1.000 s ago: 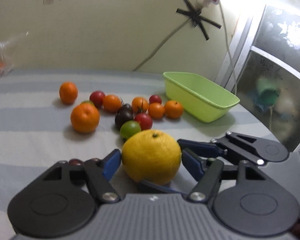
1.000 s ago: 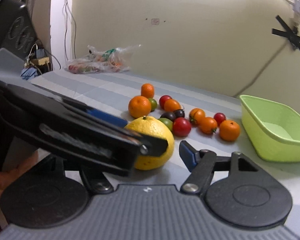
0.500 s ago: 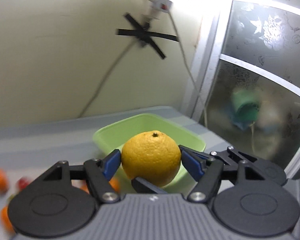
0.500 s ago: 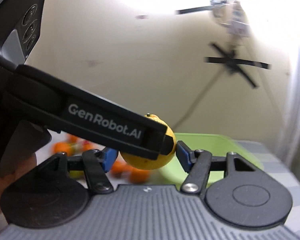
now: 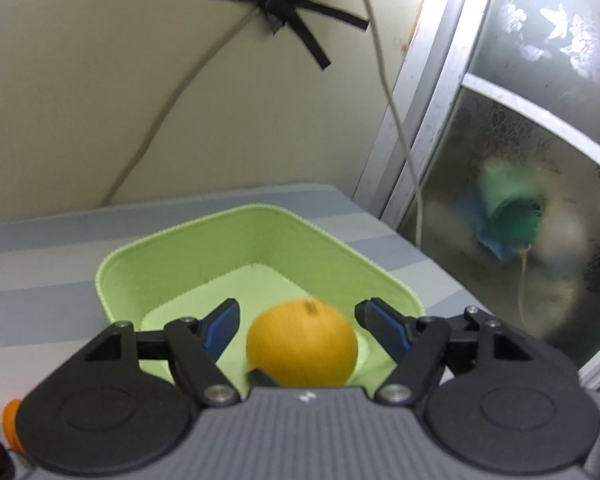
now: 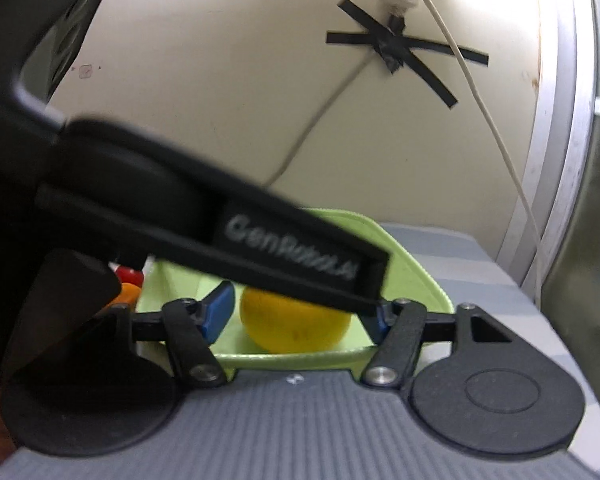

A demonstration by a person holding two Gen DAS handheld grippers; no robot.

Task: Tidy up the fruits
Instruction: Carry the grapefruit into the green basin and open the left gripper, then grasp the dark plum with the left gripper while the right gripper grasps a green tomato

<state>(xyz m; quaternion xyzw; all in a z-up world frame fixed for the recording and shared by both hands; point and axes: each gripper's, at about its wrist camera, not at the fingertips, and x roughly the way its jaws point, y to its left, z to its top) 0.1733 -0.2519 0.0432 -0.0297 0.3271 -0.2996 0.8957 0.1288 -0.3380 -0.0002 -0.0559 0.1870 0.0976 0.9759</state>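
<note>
Yellow fruit lies inside the green tub on the striped surface; the left hand-held gripper and right hand-held gripper both stand apart around it, untouching.

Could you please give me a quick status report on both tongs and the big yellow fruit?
Left tongs open, right tongs open. Yellow citrus released inside green tub. Left tool crosses right view; tub otherwise bare.
</note>
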